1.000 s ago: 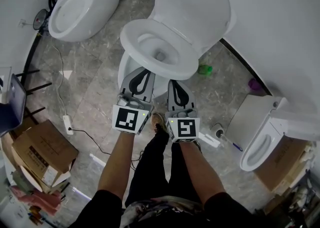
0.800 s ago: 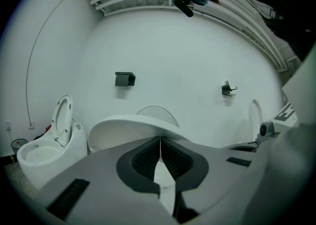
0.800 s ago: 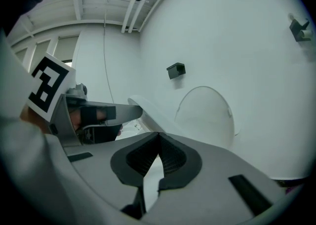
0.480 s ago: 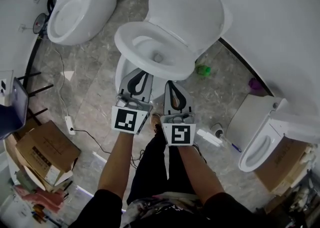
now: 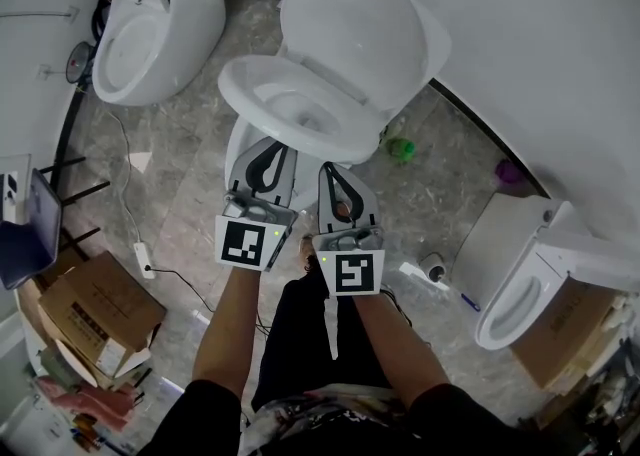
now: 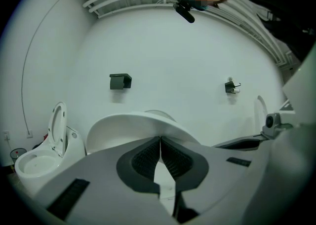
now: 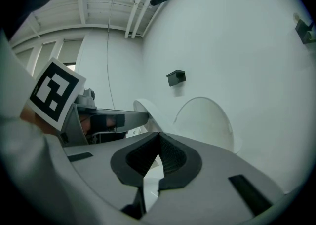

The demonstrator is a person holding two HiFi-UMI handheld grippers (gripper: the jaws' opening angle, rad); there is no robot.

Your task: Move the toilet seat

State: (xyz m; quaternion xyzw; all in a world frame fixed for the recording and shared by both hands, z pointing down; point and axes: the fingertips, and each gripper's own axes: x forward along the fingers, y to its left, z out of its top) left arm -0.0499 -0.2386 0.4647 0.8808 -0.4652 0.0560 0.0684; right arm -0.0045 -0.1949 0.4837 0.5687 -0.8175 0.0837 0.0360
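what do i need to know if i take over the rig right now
Left gripper: shut, empty, tips at the front edge of the seat.
Right gripper: shut, empty, beside the left one, also at the front edge.
Seat lies low over the bowl; lid stands raised behind it.
Done: both grippers are at the seat; whether they touch it can't be told.
Left: move the seat.
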